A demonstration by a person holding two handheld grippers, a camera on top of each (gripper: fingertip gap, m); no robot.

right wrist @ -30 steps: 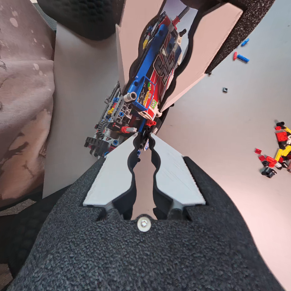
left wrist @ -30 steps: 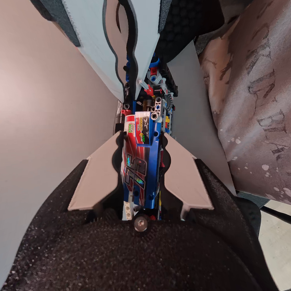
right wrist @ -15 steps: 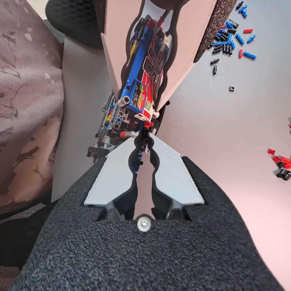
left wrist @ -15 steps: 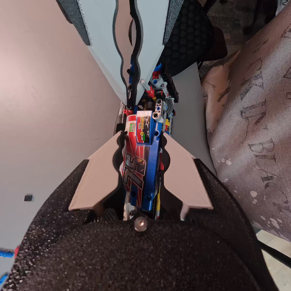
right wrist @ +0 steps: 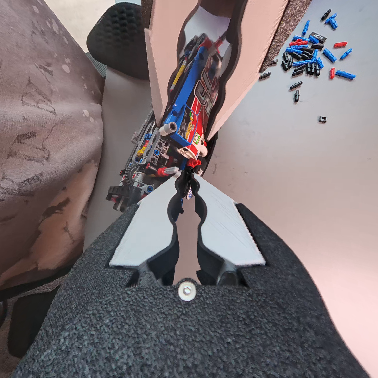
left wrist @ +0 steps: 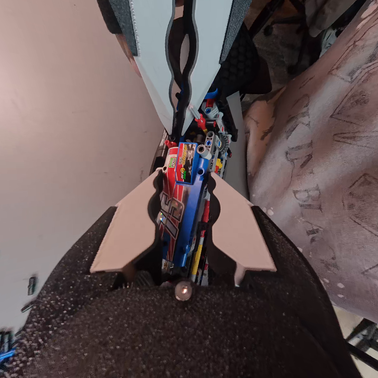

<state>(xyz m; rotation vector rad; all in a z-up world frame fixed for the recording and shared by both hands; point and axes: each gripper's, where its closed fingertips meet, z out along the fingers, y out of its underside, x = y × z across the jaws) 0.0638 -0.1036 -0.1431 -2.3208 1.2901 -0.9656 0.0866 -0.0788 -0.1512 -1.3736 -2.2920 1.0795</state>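
A toy car [left wrist: 184, 204] built of blue, red, white and grey bricks is held between both grippers above the pale table [right wrist: 286, 184]. My left gripper [left wrist: 185, 173], with pinkish fingers, is shut on the car's body with its printed side panel. It also shows at the top of the right wrist view [right wrist: 185, 131]. My right gripper [right wrist: 186, 177], with light grey fingers, is shut, its tips pinching a thin black part at the car's end. It also shows at the top of the left wrist view [left wrist: 178, 131]. The car [right wrist: 184, 98] has open gears and beams on one side.
A pile of loose blue, black and red pins [right wrist: 306, 55] lies on the table at the far right, with a small black square piece [right wrist: 322, 119] nearer. A person's patterned clothing [right wrist: 41, 122] is close beside the car. A black chair [right wrist: 116, 38] stands behind.
Both grippers keep their hold and have moved together with the car. The pile of pins has come into the right wrist view. The red and black pieces at its right edge have left it.
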